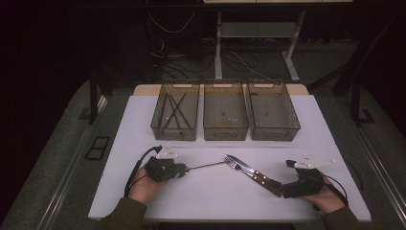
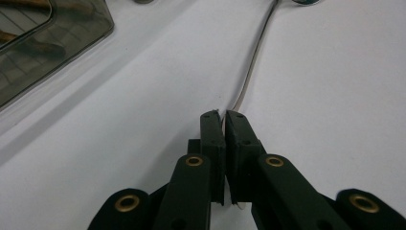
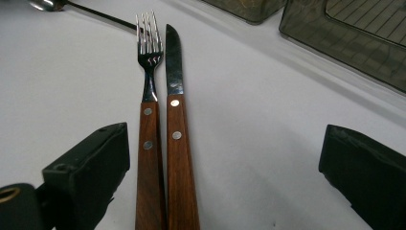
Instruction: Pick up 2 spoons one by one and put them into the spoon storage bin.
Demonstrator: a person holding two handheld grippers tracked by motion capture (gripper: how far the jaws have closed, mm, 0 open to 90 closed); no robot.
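**Reporter:** Jaws first, please: how do they stand on each side?

**Gripper holder:** On my left gripper [image 2: 222, 115] the jaws are pressed together, pinching the thin metal handle of a spoon [image 1: 207, 166]. Seen from the left gripper view, that handle [image 2: 253, 57] runs straight out from between the pads, across the white surface [image 1: 210, 191], to the bowl at the top edge. On my right gripper [image 3: 225, 163] the jaws stand spread wide, one black pad at either side, pressing on nothing.

**Reporter:** And what lies between the right-hand pair?

**Gripper holder:** A fork [image 3: 147, 120] and a knife [image 3: 176, 120], both with brown wooden handles and metal rivets, lying side by side and touching along their handles. They sit flat on the surface in the gap, closer to the left pad than to the right one. From the high view, the fork [image 1: 234, 165] and knife [image 1: 253, 172] slant from my right hand [image 1: 325, 196] up toward the middle, their tips just beside the spoon's bowl.

**Reporter:** What stands beyond them?

**Gripper holder:** Three smoky see-through bins in a row at the far side of the surface. The left bin [image 1: 158, 122] holds several thin dark sticks; the middle bin [image 1: 225, 129] and the right bin [image 1: 292, 122] hold nothing I can make out. My left hand [image 1: 143, 184] rests near the front edge, well apart from the right.
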